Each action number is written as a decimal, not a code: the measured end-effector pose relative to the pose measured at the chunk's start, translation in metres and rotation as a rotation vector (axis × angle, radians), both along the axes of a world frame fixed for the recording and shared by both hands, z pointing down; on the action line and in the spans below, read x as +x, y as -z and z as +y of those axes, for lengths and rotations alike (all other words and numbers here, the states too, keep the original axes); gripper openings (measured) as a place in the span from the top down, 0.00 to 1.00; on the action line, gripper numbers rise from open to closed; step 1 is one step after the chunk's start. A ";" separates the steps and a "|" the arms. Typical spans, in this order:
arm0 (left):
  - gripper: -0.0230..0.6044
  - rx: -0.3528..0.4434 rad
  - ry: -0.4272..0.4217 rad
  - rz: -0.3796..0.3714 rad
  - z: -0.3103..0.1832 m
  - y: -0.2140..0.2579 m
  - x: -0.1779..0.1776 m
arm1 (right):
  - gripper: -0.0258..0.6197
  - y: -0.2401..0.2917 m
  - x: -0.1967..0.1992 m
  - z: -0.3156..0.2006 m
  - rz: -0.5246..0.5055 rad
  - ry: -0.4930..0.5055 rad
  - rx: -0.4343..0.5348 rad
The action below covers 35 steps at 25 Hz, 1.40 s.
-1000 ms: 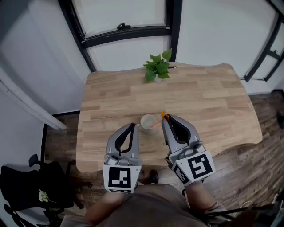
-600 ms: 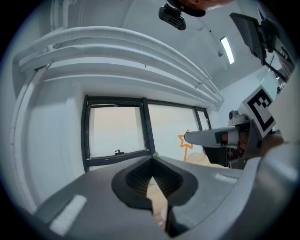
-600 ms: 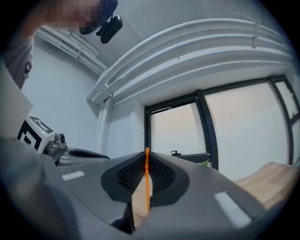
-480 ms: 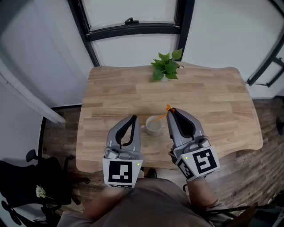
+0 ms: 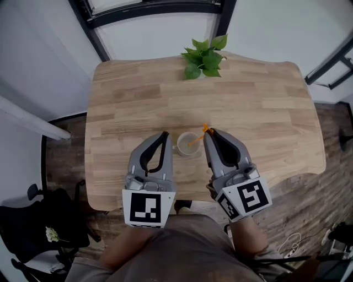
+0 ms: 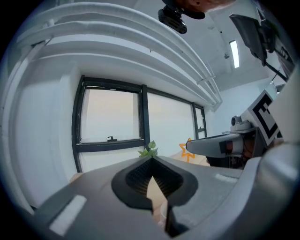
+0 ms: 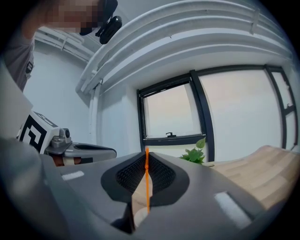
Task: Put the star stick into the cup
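**Star stick angled into the cup, release to come**

The right hand-held gripper (image 5: pixel 208 133) pinches the orange star stick (image 5: pixel 196 140) just below its star. The stick slants down-left, and its lower end seems to lie inside the mouth of the cup (image 5: pixel 179 148). The left hand-held gripper (image 5: pixel 164 135) is pressed together on nothing, just beside the cup's other side. The insertion looks nearly done. Next, the right jaws should part so the stick drops against the rim without tipping the cup. Beyond lies bare wooden desk (image 5: pixel 259 118), a small plant (image 5: pixel 203 56) at its far edge, then a dark-framed window (image 5: pixel 149 7) in a white wall.
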<state>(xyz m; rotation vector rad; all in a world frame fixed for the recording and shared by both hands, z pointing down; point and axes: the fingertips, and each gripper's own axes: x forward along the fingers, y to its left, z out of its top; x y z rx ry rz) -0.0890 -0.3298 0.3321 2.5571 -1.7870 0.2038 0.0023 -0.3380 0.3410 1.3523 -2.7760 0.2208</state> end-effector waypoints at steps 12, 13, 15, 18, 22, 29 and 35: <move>0.96 -0.158 -0.038 0.033 -0.039 -0.067 -0.009 | 0.88 -0.063 -0.010 -0.034 0.000 -0.028 -0.128; 0.96 -0.165 -0.041 0.037 -0.041 -0.071 -0.008 | 0.88 -0.065 -0.009 -0.036 0.008 -0.032 -0.132; 0.96 -0.177 -0.048 0.043 -0.045 -0.076 -0.005 | 0.86 -0.071 -0.006 -0.039 0.021 -0.037 -0.142; 0.96 -0.182 -0.056 0.043 -0.050 -0.077 -0.001 | 0.84 -0.073 -0.002 -0.043 0.032 -0.048 -0.139; 0.96 -0.168 -0.056 0.041 -0.054 -0.070 0.001 | 0.82 -0.063 0.000 -0.046 0.040 -0.044 -0.112; 0.96 -0.117 -0.065 0.035 -0.051 -0.048 0.007 | 0.83 -0.042 0.002 -0.043 0.029 -0.042 -0.067; 0.96 -0.054 -0.058 0.032 -0.040 -0.019 0.004 | 0.84 -0.014 -0.001 -0.032 0.024 -0.038 -0.007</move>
